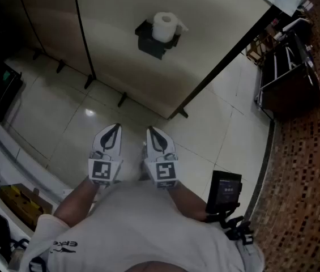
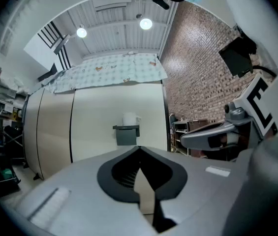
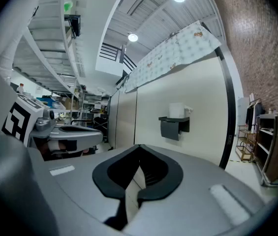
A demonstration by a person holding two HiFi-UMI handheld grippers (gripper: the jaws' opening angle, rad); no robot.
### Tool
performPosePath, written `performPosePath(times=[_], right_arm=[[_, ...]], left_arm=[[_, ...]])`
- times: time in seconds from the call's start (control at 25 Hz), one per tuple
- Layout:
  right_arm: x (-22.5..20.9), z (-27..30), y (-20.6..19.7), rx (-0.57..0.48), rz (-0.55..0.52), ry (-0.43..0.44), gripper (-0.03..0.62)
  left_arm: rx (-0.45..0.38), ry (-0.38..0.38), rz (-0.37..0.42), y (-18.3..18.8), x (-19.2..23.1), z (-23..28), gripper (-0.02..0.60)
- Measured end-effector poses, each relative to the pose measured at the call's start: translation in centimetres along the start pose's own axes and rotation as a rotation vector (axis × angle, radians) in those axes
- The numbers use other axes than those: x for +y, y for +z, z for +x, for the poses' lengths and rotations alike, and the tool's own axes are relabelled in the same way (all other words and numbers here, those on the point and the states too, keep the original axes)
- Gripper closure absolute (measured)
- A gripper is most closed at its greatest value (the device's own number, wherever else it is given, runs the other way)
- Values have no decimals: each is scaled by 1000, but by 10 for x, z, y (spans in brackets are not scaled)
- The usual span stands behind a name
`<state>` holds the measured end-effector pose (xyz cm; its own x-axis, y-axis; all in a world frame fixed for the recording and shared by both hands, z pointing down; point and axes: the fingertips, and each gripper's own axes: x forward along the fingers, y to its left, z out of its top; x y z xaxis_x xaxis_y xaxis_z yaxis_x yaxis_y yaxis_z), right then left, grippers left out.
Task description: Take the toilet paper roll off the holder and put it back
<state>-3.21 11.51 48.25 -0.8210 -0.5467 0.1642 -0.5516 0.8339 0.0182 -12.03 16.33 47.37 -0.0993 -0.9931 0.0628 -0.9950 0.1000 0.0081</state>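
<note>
A white toilet paper roll (image 1: pixel 164 26) stands upright on a dark grey holder (image 1: pixel 154 41) fixed to a cream partition wall. The left gripper view shows the roll (image 2: pixel 129 119) and the holder (image 2: pixel 127 133) straight ahead at a distance; in the right gripper view the roll (image 3: pixel 177 110) sits on the holder (image 3: pixel 172 126) up and to the right. My left gripper (image 1: pixel 114 128) and right gripper (image 1: pixel 151 131) are held side by side close to my body, well short of the wall. Both are shut with nothing in them.
The cream partition (image 1: pixel 126 67) stands on small dark feet over a pale tiled floor (image 1: pixel 216 123). A dark metal rack (image 1: pixel 287 75) stands at the right beside a brick wall (image 1: pixel 312 197). A dark tablet-like device (image 1: pixel 225 190) hangs at my right hip. Cluttered shelves (image 1: pixel 1 208) fill the left.
</note>
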Motion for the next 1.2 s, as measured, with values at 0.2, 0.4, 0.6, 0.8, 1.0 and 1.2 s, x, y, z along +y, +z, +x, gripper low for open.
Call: performPosePath(times=[0.2,0.4,0.6,0.8,1.0,1.2], right_arm=[[-52,47,18,-7,-11,25,579],[-106,89,36,-14,-45,52,579],[-145,130,44,-15,-68,85,579],[-167,159,58,-50,-89,96,579],[-178,185,67,-34,-117,81,579],[-174,207,79,-34,-168,38,579]], left_arm=[[-4,31,15,13,9,70,578],[-6,53,36,27,13,141,578],[1,79,48,31,19,197,578],[0,88,64,35,28,231,578],[-14,67,77,35,45,261,578],[-24,11,44,42,61,284,578]])
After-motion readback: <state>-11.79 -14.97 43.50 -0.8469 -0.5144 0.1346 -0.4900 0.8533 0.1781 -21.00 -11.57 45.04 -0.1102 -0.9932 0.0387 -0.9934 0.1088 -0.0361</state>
